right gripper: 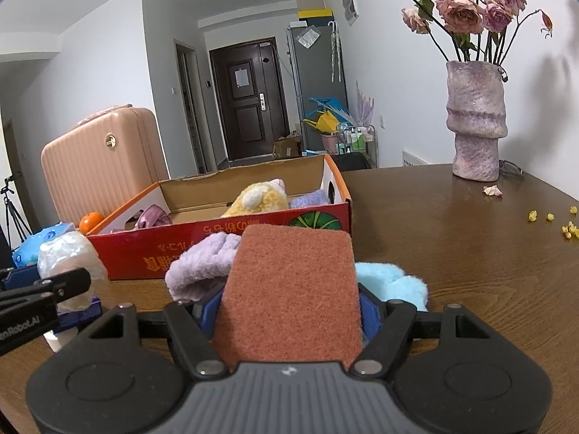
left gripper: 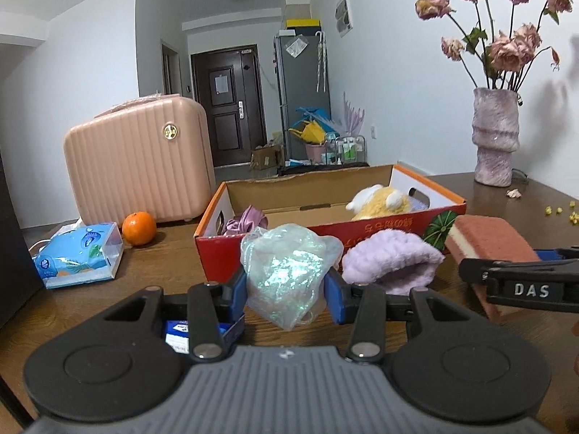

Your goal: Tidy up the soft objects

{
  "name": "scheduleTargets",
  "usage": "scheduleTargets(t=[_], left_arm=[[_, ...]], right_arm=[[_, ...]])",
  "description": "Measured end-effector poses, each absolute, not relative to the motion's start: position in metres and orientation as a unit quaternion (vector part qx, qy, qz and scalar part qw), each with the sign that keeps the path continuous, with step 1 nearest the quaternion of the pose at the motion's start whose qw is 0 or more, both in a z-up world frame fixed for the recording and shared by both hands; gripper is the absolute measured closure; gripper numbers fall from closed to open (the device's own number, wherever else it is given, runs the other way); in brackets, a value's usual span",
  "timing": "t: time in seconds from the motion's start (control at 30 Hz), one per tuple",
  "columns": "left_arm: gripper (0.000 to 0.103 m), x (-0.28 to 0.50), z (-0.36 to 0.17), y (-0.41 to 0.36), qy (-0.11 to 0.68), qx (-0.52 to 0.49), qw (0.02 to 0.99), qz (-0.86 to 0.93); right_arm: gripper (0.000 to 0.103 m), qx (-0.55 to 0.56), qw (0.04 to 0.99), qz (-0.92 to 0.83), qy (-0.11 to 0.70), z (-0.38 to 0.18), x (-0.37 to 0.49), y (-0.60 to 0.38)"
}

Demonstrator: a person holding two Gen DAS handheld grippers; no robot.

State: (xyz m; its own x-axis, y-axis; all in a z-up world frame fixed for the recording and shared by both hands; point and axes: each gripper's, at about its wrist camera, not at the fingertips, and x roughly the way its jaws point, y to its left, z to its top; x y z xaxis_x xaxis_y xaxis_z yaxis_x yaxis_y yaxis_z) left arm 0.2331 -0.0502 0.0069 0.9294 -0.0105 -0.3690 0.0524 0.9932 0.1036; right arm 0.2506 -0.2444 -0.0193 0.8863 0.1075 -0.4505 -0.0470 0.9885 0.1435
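Iridescent film, crinkled and pearly, fills the left wrist view: a soft pouch (left gripper: 289, 271) sits pinched between the blue pads of the left gripper (left gripper: 286, 291), lifted clear of the wooden table (left gripper: 163, 264). Just ahead stands the red cardboard box (left gripper: 325, 249), open-topped, with a yellow plush toy (left gripper: 380, 200) and a pink satin piece (left gripper: 246, 218) already inside. A lilac fleece cloth (left gripper: 391, 260) lies against the box's near wall, to the right of the pouch. To place this well, I judge the pouch should be carried up over the near wall before the pads part, aiming for the bare cardboard floor between the satin and the plush; the film is slippery and light, so the squeeze should be kept until it is well inside.

The right wrist view shows a rust-brown scouring sponge (right gripper: 293, 289) clamped edge-on in the right gripper (right gripper: 289, 316), fingers closed on its sides, resting low over the table with a light blue fluffy cloth (right gripper: 394, 284) just beside it and the lilac cloth on the other side. This hand looks parked; holding it level there leaves the left hand a free path to the box.
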Motion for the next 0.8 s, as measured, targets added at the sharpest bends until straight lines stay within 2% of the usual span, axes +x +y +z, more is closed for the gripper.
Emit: scheduleTargets(t=[0.8], left_arm=[[0.058,0.229,0.022,-0.046,0.171,0.029,0.985,-0.019]], right_arm=[[0.032,0.048,0.982,0.063,0.172,-0.002,0.24,-0.233]])
